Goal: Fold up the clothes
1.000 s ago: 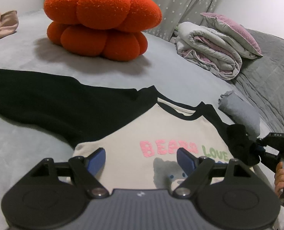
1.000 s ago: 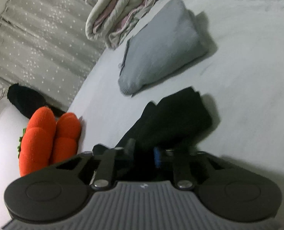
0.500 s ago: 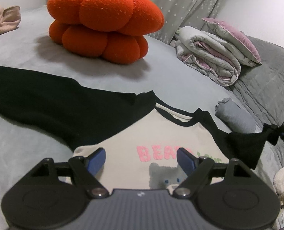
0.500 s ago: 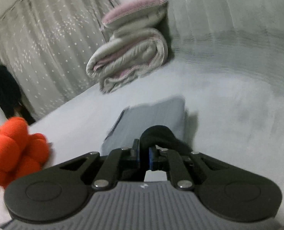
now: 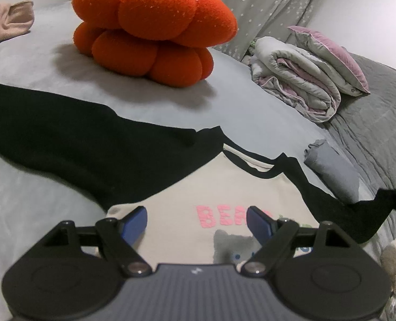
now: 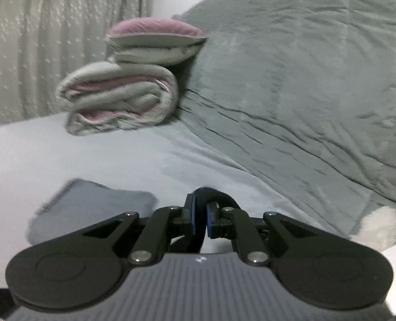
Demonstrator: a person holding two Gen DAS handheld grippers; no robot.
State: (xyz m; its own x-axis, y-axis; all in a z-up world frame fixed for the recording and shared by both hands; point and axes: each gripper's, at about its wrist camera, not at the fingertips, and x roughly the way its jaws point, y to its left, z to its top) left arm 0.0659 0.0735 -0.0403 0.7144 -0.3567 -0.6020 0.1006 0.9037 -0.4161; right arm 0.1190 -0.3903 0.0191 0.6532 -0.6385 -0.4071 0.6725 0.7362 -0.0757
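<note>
— Where's the shirt?

— The cream shirt (image 5: pixel 198 195) with black sleeves lies face up on the pale grey bed (image 5: pixel 150 99), its pink lettering and a grey bear print showing. One black sleeve (image 5: pixel 64 133) is stretched flat out to the left. The other sleeve (image 5: pixel 369 214) is lifted off the bed at the right edge, pulled into a taut point.

— What's pulling it?

— The right tool (image 6: pixel 200 214). Its blue pads are nearly pressed together, pinching a fold of that black fabric, which loops up just beyond the tips.

— And the left tool?

— The left tool (image 5: pixel 196 222) is spread wide over the shirt's chest, nothing between its blue pads (image 5: pixel 134 220). Whether it rests on the cloth I cannot tell.

— What's around the shirt?

— A folded grey garment (image 5: pixel 331 171) lies just beside the right shoulder. Beyond the collar sits a big orange pumpkin cushion (image 5: pixel 150 26). To the right, a rolled grey-and-mauve quilt (image 5: pixel 294 80) with a mauve pillow (image 5: pixel 331 50) on top, next to a darker grey bedspread (image 6: pixel 305 93). A pinkish cloth (image 5: pixel 8 20) lies far left, and a starred grey curtain (image 5: pixel 264 2) hangs behind.
</note>
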